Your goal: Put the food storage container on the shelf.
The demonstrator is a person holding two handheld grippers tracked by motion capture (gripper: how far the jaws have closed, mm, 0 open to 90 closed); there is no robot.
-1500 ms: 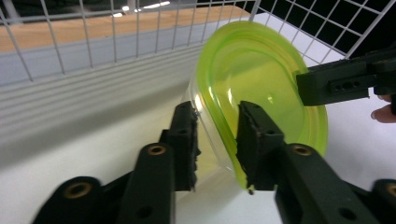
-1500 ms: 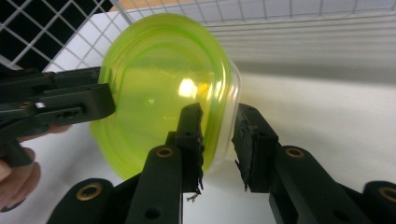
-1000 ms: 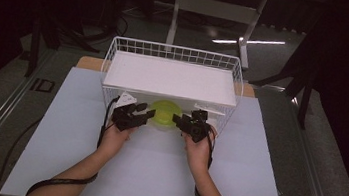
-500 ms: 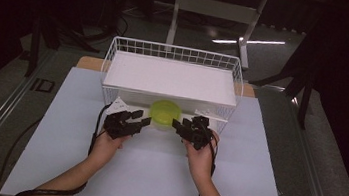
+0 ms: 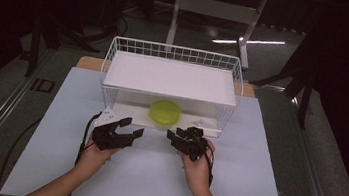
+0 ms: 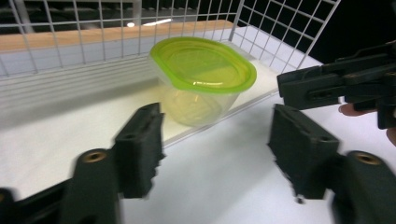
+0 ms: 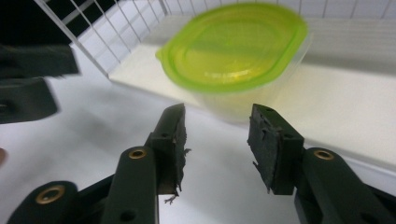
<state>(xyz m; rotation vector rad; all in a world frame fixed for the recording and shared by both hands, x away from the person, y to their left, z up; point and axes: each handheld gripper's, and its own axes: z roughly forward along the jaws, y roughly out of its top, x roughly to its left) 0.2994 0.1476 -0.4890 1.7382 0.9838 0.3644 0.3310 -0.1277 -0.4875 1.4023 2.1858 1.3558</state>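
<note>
Both hands have drawn back; left gripper (image 5: pixel 126 128) wide, right gripper (image 5: pixel 177 134) narrower, both empty; container (image 5: pixel 164 112) partly behind rack (image 5: pixel 175 54) wires.

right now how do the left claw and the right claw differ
The left claw is spread wider than the right claw. In the high view the left claw sits left of the green-lidded tub, the right claw to its right, so they angle toward it from opposite sides. Both are open, hold nothing, and stop short of the tub, in front of the wire basket.
</note>
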